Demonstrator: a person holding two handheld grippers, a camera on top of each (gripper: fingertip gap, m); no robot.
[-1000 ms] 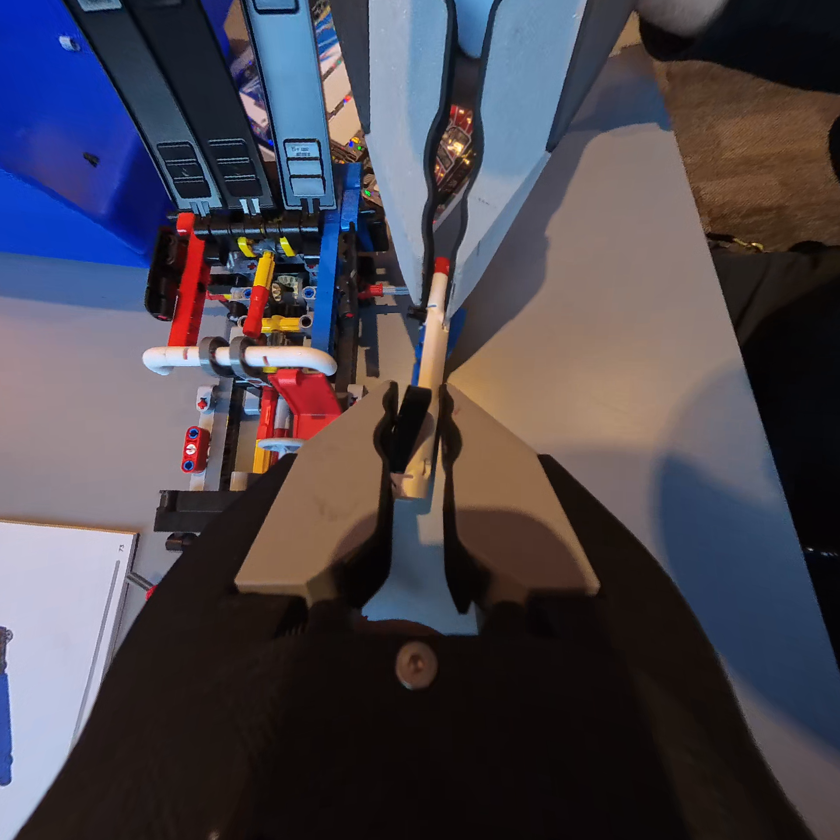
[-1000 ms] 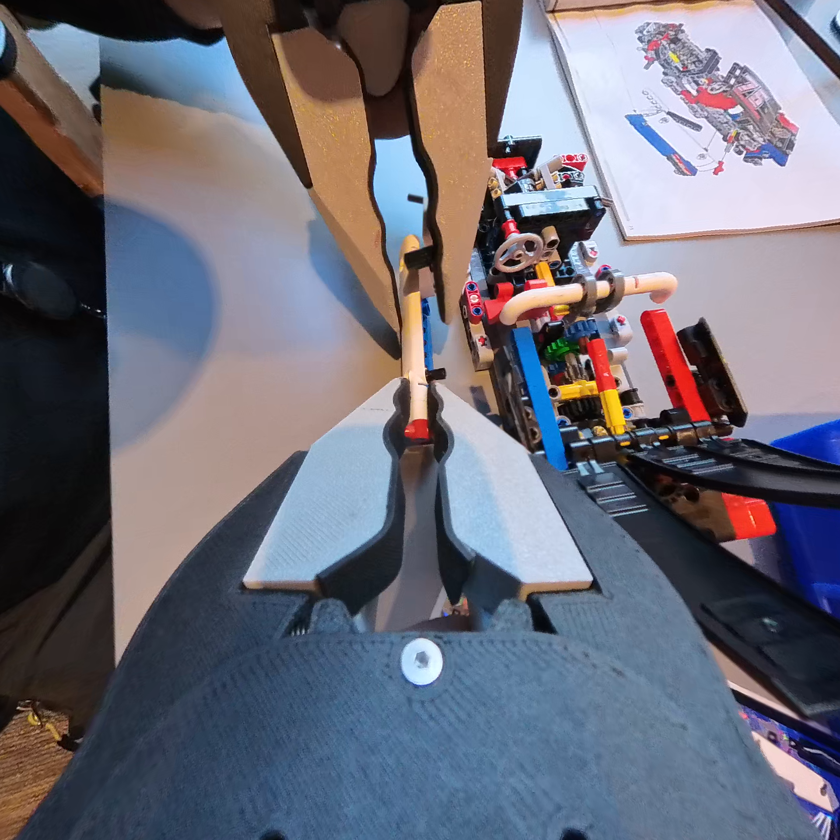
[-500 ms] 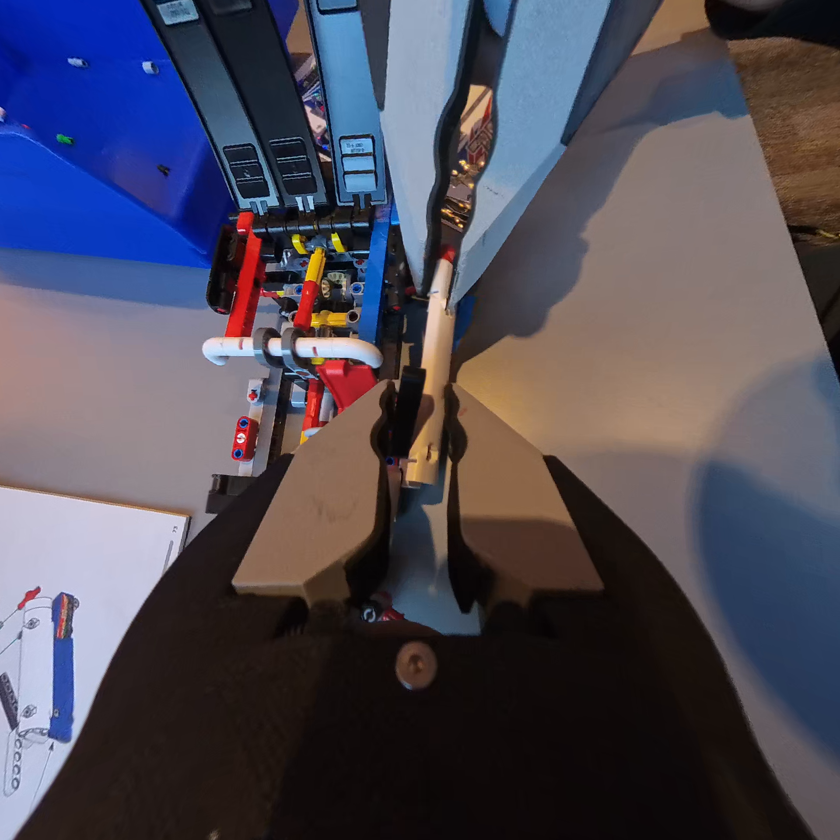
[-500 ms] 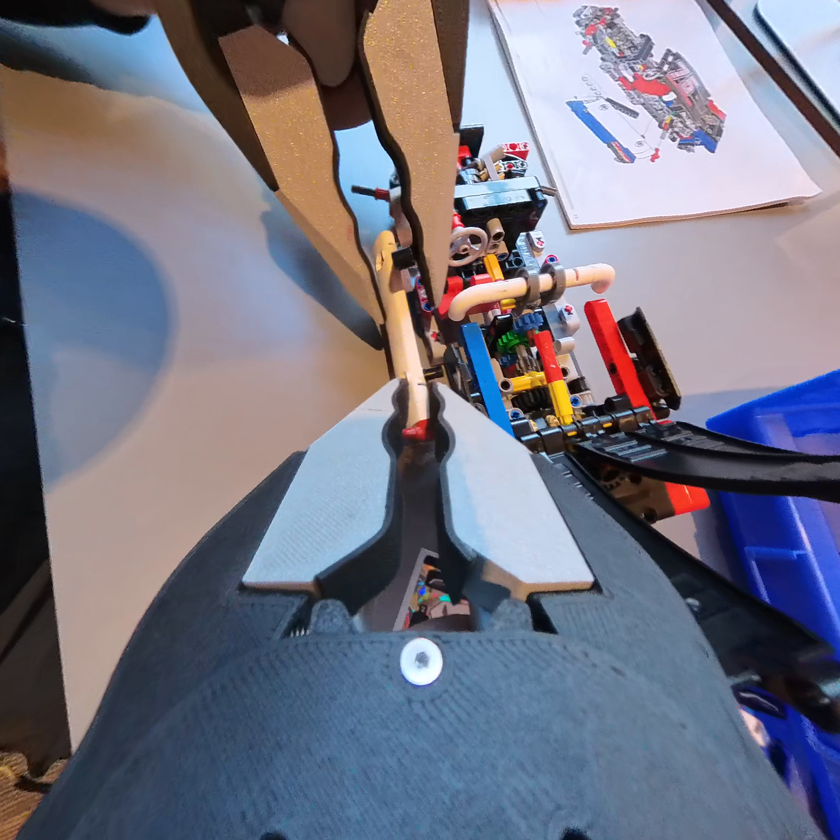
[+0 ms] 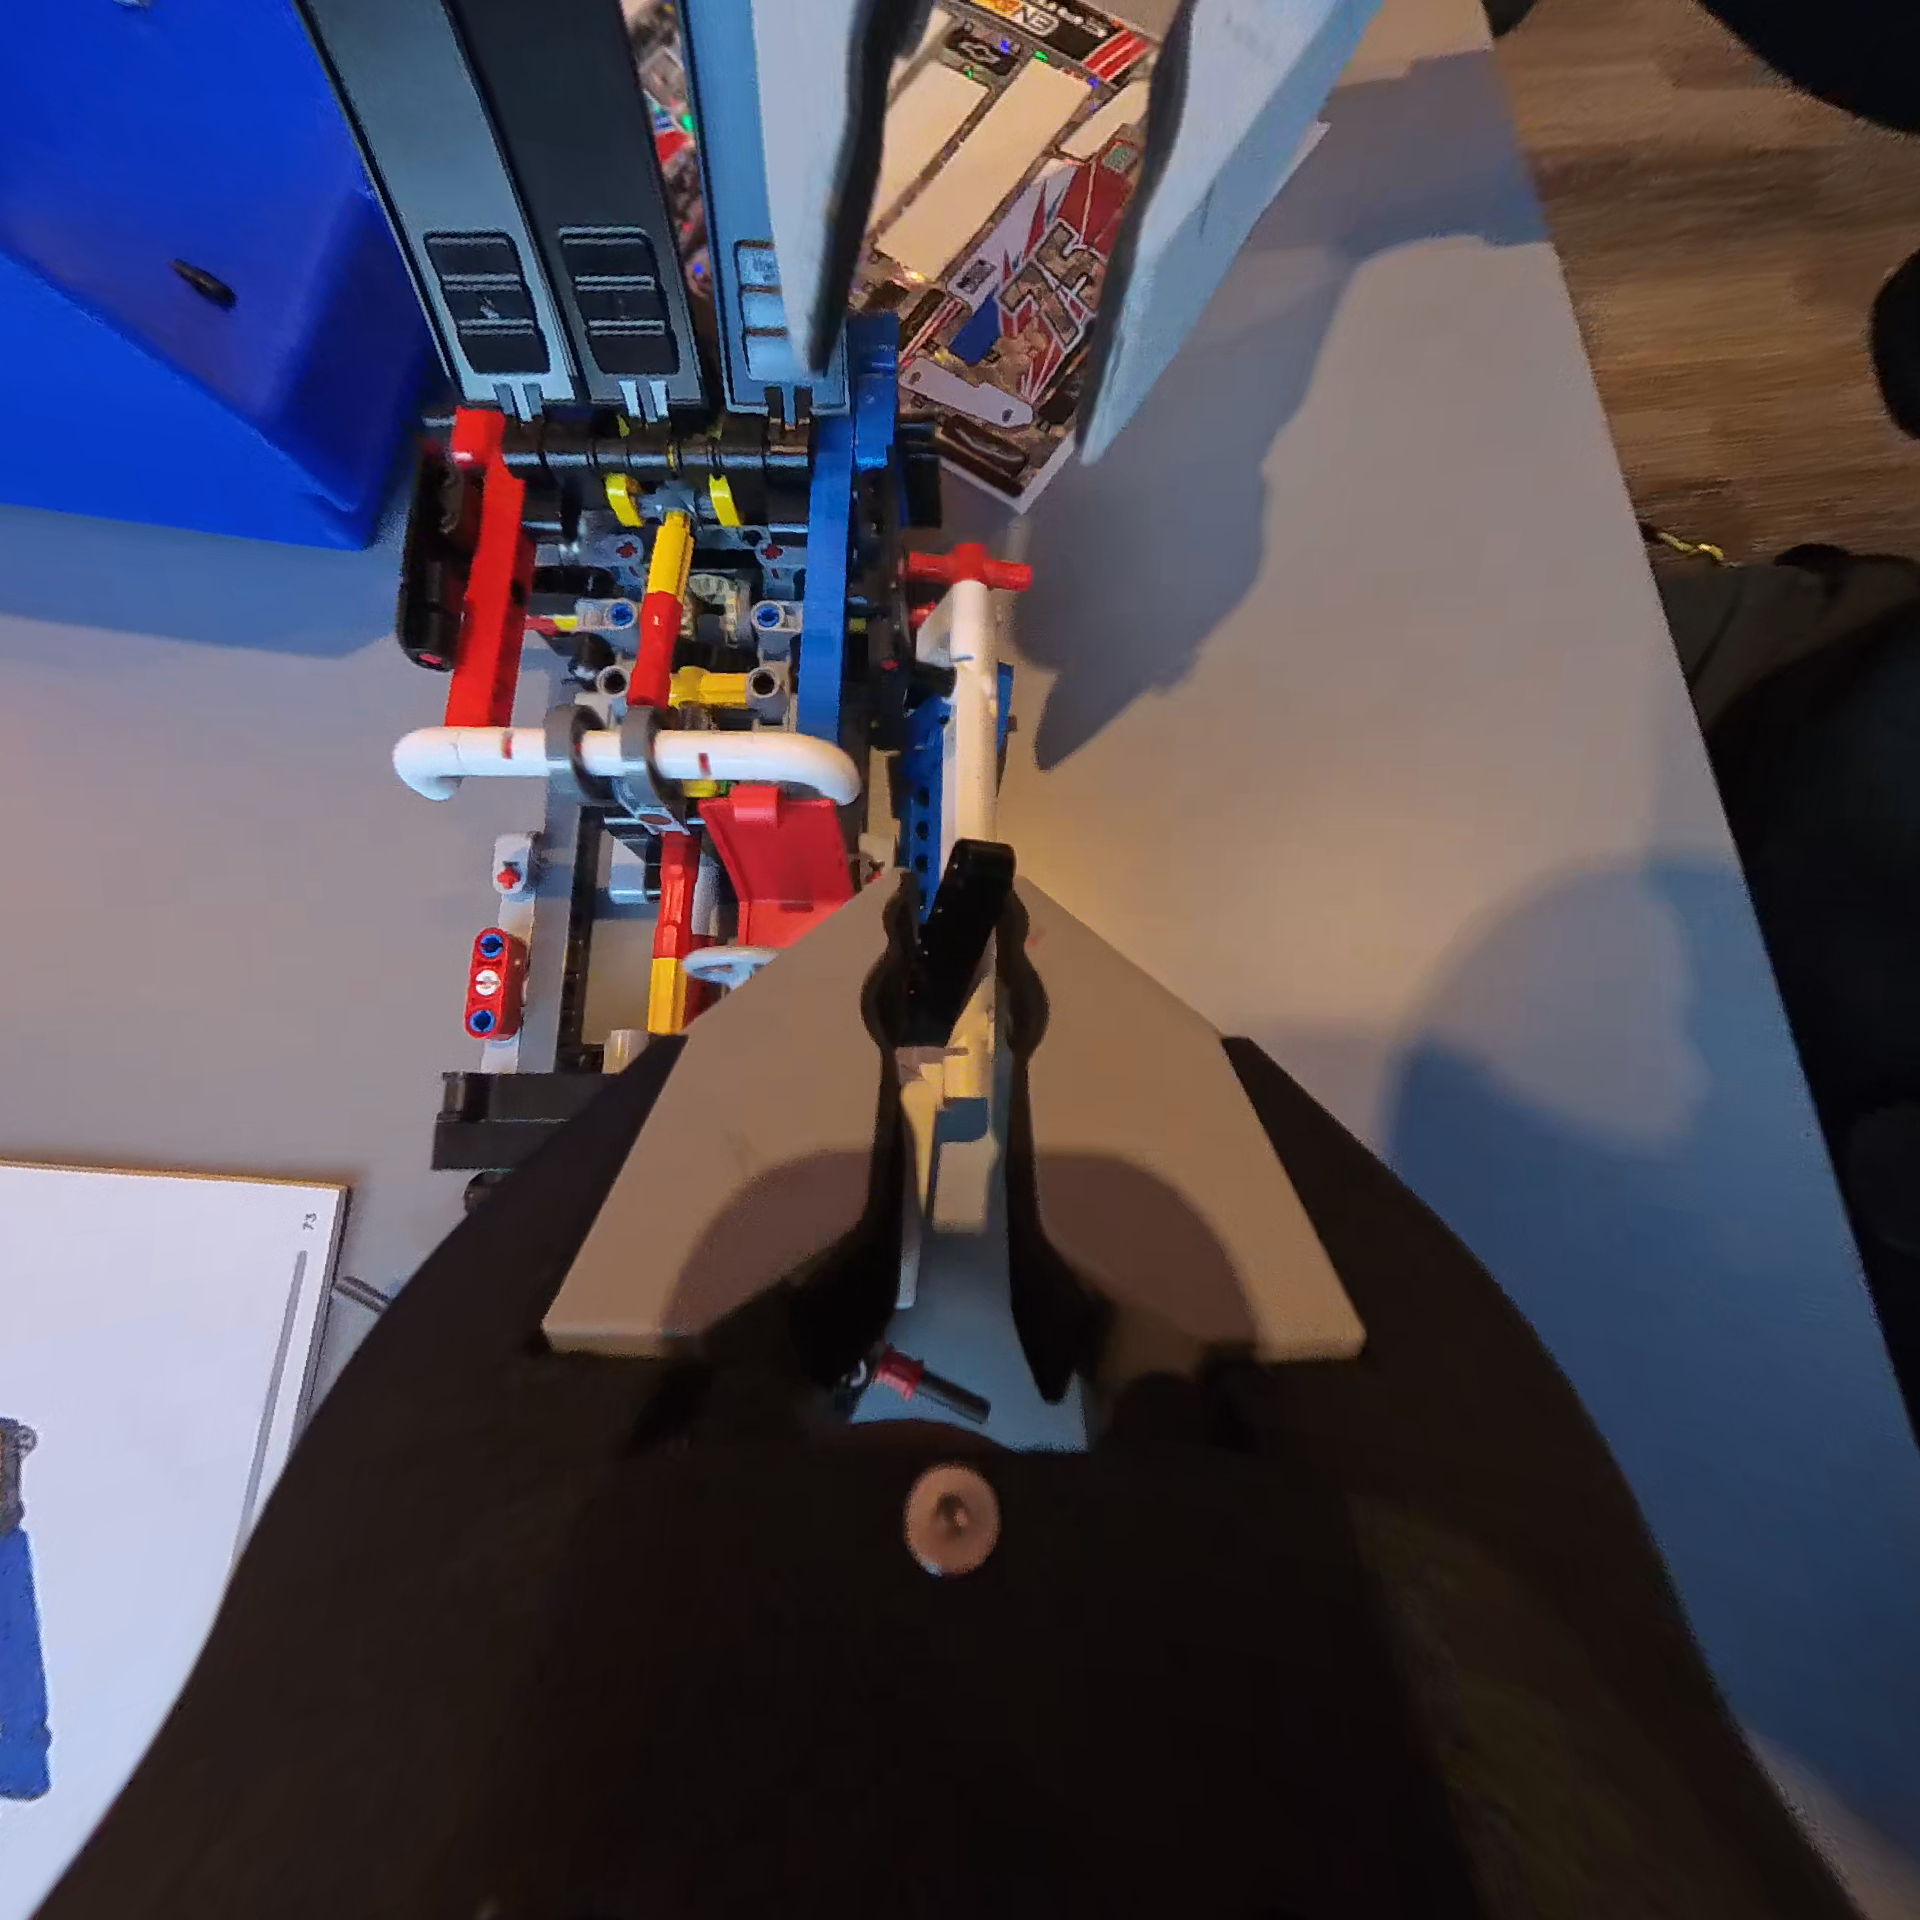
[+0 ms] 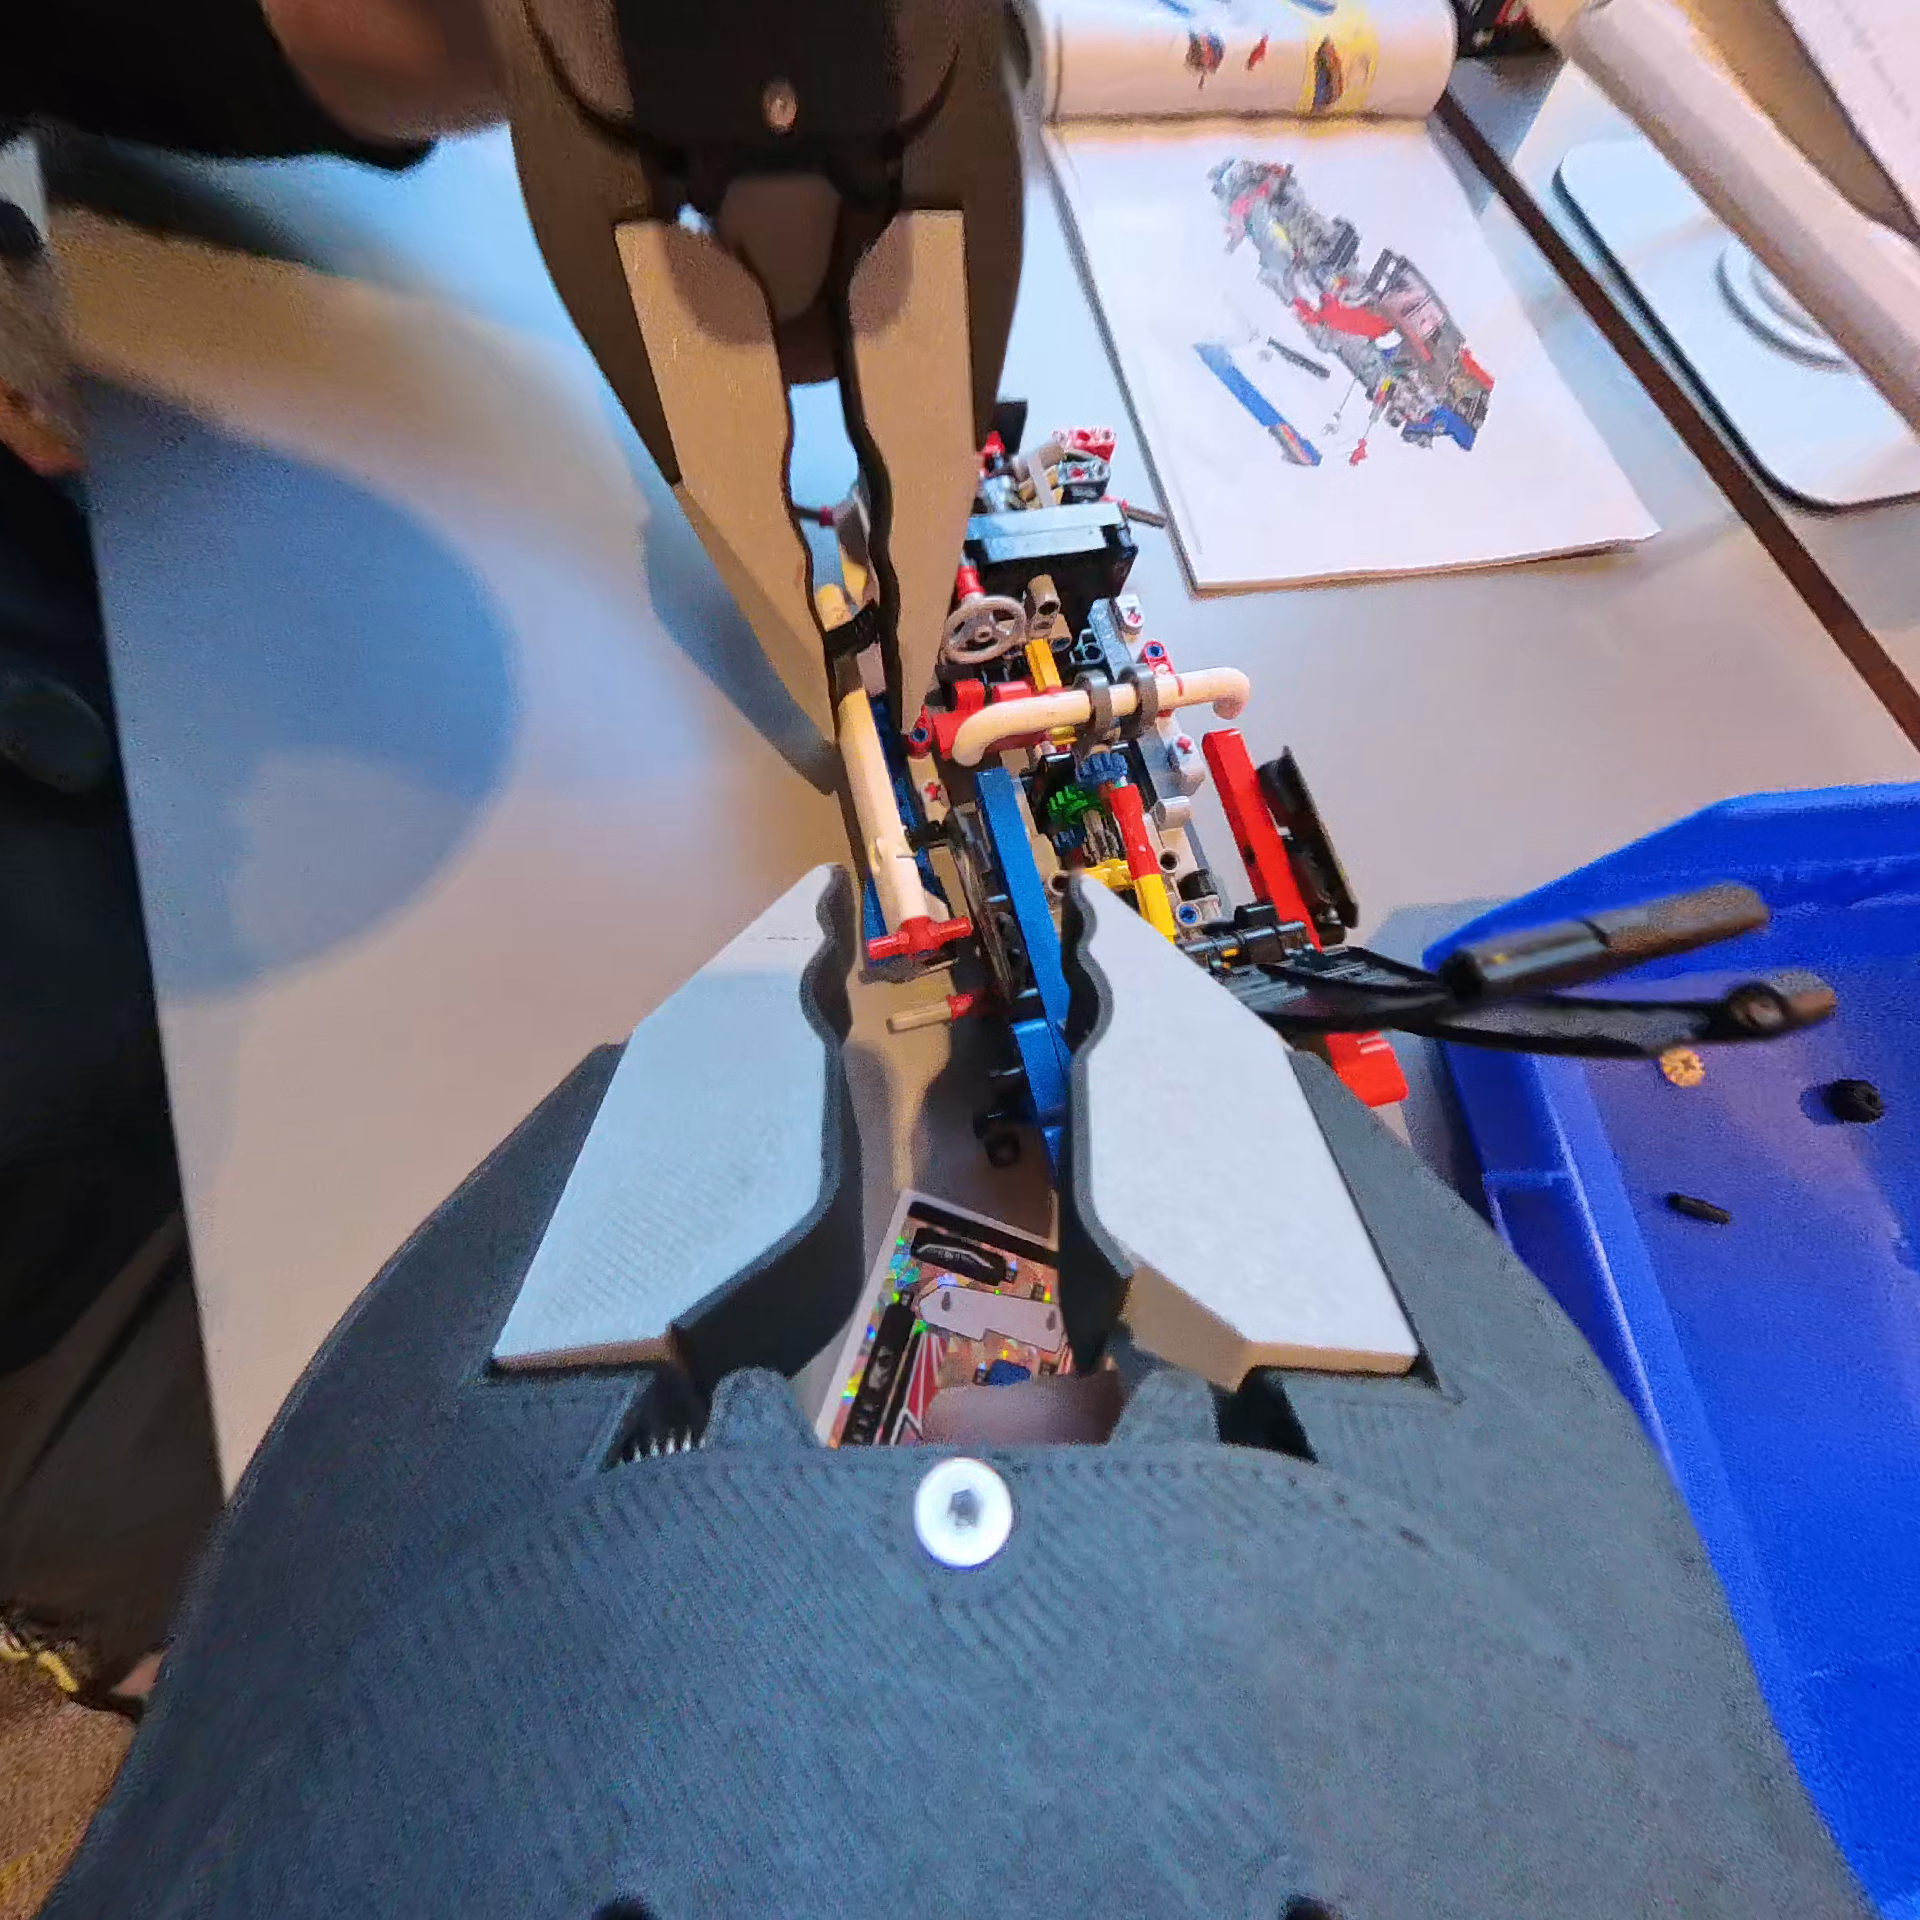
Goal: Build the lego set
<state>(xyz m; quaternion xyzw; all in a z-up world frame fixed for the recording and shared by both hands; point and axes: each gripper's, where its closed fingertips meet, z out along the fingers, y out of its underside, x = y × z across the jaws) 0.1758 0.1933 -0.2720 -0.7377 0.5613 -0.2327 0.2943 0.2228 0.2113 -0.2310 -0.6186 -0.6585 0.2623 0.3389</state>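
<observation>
The Lego model point(image 5: 665, 727) stands on the grey table, a frame of red, blue, yellow and grey beams with a white curved tube across it. My left gripper point(image 5: 954, 920) is shut on the near end of a long white beam point(image 5: 971, 707) with a black piece on it. The beam lies along the model's right side, and a red axle point(image 5: 966, 569) crosses its far end. In the right wrist view the white beam point(image 6: 878, 790) runs from the left gripper point(image 6: 854, 634) toward my right gripper point(image 6: 956, 904). The right gripper is open and empty, its jaws either side of the model's point(image 6: 1081, 748) blue beam.
A blue bin point(image 6: 1714, 1143) with small loose parts stands beside the model, with black panels point(image 5: 561, 208) reaching over it. An open instruction booklet point(image 6: 1351, 343) lies beyond the model. A sticker sheet point(image 5: 997, 260) lies under the right gripper. A small red and black pin point(image 5: 925, 1387) lies on the table.
My right gripper has opened, let go of the beam's red end and drawn back. The left gripper has kept its hold and brought the white beam against the model's side.
</observation>
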